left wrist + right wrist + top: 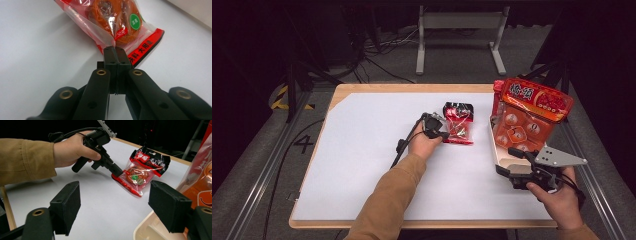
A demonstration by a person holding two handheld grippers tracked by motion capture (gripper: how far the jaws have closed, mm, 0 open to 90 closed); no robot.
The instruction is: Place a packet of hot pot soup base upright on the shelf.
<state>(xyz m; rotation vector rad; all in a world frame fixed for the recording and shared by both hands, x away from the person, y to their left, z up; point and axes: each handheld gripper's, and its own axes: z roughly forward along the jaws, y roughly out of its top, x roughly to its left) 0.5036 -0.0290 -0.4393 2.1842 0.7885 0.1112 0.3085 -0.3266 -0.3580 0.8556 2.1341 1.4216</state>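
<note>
Near the bench's far edge, midway along, the snack packet [458, 123] lies flat: light, soft, slippery film. Your left gripper [116, 53] has its jaws pressed together on the sealed near edge, seemingly pinching it; the flat seam is the best hold. Your right gripper [112, 207] hangs spread by the white tray [498, 150] at the right edge, forearm low

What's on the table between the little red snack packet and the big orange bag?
Nothing: in the high view, just bare white table separates the small snack packet from the big orange bag.
</note>
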